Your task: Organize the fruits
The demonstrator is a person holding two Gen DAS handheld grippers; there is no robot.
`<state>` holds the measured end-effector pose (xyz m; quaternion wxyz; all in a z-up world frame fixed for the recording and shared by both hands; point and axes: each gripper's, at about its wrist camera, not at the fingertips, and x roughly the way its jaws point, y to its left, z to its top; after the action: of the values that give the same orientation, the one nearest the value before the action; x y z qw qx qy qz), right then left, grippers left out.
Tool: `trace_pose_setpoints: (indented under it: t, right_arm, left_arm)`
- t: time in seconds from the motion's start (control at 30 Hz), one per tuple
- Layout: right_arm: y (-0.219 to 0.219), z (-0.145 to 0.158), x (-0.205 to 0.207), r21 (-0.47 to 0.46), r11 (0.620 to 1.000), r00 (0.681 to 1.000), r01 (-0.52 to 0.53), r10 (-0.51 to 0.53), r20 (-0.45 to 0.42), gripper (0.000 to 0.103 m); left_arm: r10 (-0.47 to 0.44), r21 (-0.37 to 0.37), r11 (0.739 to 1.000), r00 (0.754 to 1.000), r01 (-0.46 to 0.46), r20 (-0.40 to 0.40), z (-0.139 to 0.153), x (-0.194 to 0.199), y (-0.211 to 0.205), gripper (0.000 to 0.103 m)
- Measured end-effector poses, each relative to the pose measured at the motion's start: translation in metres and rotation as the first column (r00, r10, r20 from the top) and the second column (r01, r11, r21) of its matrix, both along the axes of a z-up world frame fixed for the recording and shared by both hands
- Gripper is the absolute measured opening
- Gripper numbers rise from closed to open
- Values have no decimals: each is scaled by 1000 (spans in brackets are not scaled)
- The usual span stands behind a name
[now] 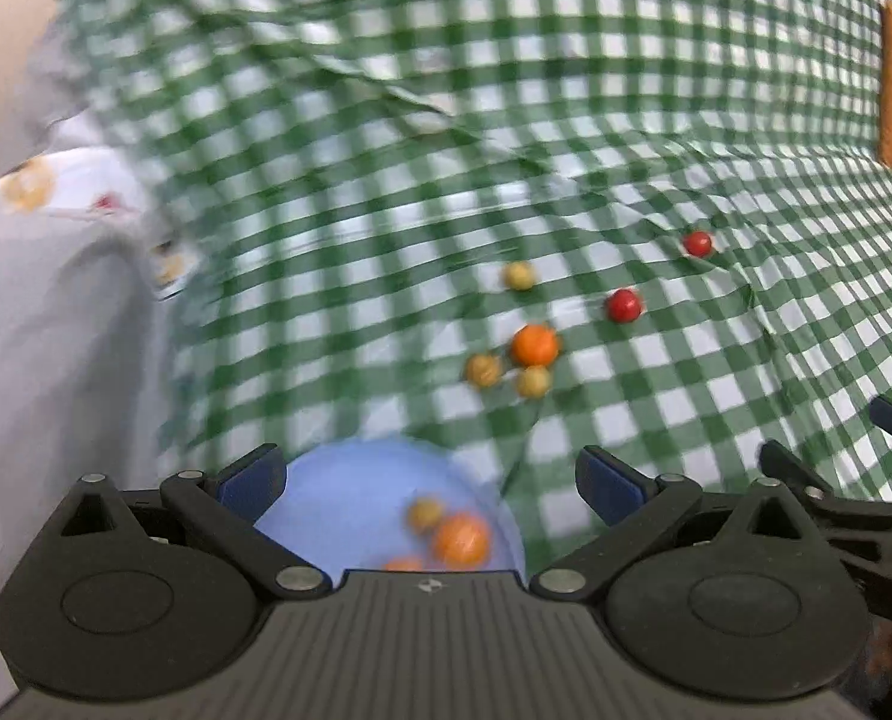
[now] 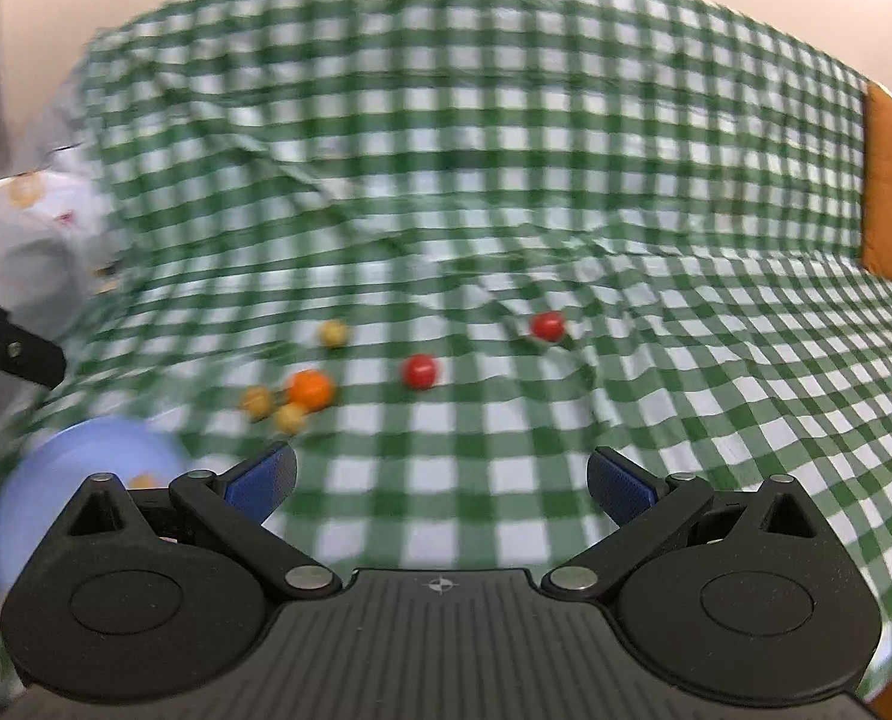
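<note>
Both wrist cameras look forward and down over the checked cloth [image 1: 656, 420], sharing the loose fruits [image 2: 310, 389]; the left sits nearer the blue bowl [image 1: 350, 492].

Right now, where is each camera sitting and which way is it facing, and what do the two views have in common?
Left wrist: on the left gripper, jaws open, above the pale blue round bowl, facing across the green-and-white checked cloth; the right gripper's black arm shows at the right edge.
Right wrist: on the right gripper, jaws open, further right, bowl at lower left.
Shared: the loose big orange fruit, two red round fruits, cloth, bowl.
</note>
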<state>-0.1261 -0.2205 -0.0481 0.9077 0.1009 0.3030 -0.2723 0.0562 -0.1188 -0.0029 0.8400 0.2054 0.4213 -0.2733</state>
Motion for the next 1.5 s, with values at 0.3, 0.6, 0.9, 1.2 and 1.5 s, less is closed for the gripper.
trace_pose_setpoints:
  t: [0.3, 0.6, 0.9, 1.2, 1.5]
  right_arm:
    - [-74, -86, 96, -24, 1000, 999, 17, -18, -45, 102]
    - [-94, -127, 166, -87, 992, 993, -91, 84, -84, 102]
    - [-85, -123, 163, -93, 979, 983, -179, 175, -51, 30]
    - [-93, -95, 137, -111, 992, 998, -66, 68, 15, 30]
    - [-45, -18, 43, -68, 992, 992, -108, 112, 61, 30]
  left_arm:
    - [-158, 108, 980, 984, 167, -86, -97, 87, -99, 103]
    - [-266, 154, 944, 949, 292, -172, -153, 129, -141, 102]
    - [-319, 27, 940, 904, 340, -285, -149, 129, -136, 40]
    - [-218, 8, 975, 966, 221, -136, -92, 109, -102, 40]
    - [-69, -30, 997, 996, 67, -57, -5, 19, 10, 40]
